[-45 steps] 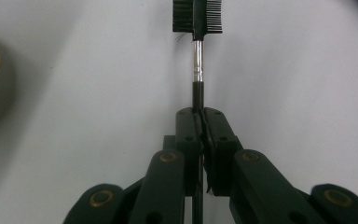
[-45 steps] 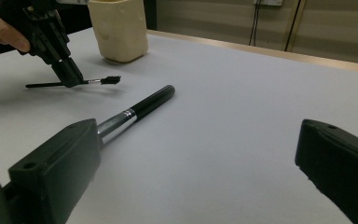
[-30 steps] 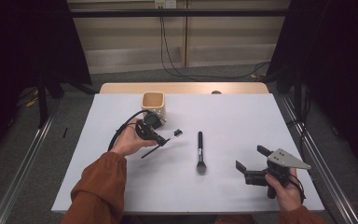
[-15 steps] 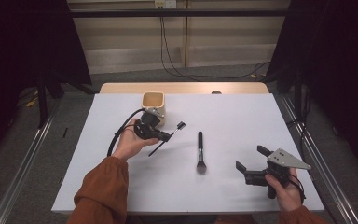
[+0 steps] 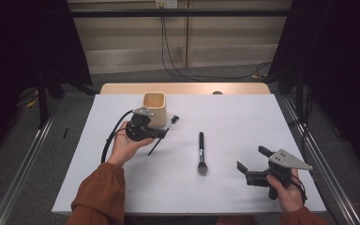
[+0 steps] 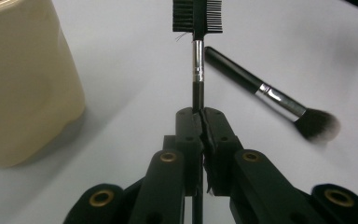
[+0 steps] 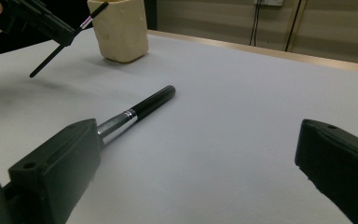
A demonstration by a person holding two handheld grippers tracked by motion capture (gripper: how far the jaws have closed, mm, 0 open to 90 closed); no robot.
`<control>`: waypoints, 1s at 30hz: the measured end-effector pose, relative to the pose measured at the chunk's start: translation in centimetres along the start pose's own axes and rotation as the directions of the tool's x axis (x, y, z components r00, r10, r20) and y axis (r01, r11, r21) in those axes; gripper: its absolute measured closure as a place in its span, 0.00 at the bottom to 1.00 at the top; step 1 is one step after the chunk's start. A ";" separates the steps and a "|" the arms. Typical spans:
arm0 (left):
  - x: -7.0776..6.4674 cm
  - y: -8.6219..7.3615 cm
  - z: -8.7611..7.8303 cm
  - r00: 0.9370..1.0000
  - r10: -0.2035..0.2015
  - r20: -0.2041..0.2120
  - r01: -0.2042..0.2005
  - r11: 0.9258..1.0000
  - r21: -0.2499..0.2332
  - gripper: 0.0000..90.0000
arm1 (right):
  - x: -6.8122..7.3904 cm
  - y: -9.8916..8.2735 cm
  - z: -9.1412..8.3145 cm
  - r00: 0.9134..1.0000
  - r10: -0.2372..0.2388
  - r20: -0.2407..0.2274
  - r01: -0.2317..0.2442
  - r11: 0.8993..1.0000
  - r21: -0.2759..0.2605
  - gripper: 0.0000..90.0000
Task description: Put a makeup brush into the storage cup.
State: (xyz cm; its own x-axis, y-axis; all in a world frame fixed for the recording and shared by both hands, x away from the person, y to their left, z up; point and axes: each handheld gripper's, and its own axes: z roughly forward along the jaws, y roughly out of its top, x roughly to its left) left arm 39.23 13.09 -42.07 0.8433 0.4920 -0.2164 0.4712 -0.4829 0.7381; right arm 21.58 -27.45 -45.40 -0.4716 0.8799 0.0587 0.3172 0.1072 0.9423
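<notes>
The thin comb brush (image 6: pixel 197 56) is pinched between the jaws of the left hand-held gripper (image 5: pixel 161 134), which are clenched on its black handle partway along. In the left gripper view its bristle-and-comb head points away from the jaws, past a short silver ferrule. In the high view the brush hangs above the bench (image 5: pixel 234 117), tilted, its head up and to the far right just beside the cream cup (image 5: pixel 154 108), its bare handle end pointing down toward the near left. The person's left hand (image 5: pixel 124 145) cups that hand-held gripper from below, just near the cup.

The cup stands upright at the far left of the white bench top. To the right of the held brush, apart from it, a larger powder brush (image 5: pixel 201 152) lies flat on the bench, its black handle pointing far and its dark soft head toward the near edge.

At the near right, well apart from all of these, the right hand-held gripper (image 5: pixel 253 161) is held in the person's right hand (image 5: pixel 286 187) with its jaws spread wide, grasping nothing.
</notes>
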 end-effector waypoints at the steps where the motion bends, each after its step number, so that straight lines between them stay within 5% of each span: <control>1: 0.0 0.0 -0.1 1.000 -0.001 0.000 0.001 1.000 -0.009 0.95 | 0.0 0.0 0.0 1.000 -0.001 0.000 0.001 1.000 0.000 0.00; 14: -0.6 -0.6 -1.0 1.000 -0.018 -0.025 0.014 0.987 -0.161 0.95 | 0.0 0.0 0.0 1.000 -0.001 0.000 0.001 1.000 0.001 0.00; 30: -2.0 -0.6 -2.7 1.000 0.002 -0.027 -0.010 0.952 -0.306 0.95 | 0.0 0.0 0.0 1.000 0.001 0.004 -0.001 1.000 0.001 0.00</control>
State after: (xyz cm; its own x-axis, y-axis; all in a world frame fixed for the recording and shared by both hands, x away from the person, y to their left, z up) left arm 36.54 14.33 -40.37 0.8370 0.5103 -0.1975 0.3607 -0.2432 0.9004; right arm 21.55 -27.48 -45.38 -0.4682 0.8817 0.0587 0.3184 0.1064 0.9420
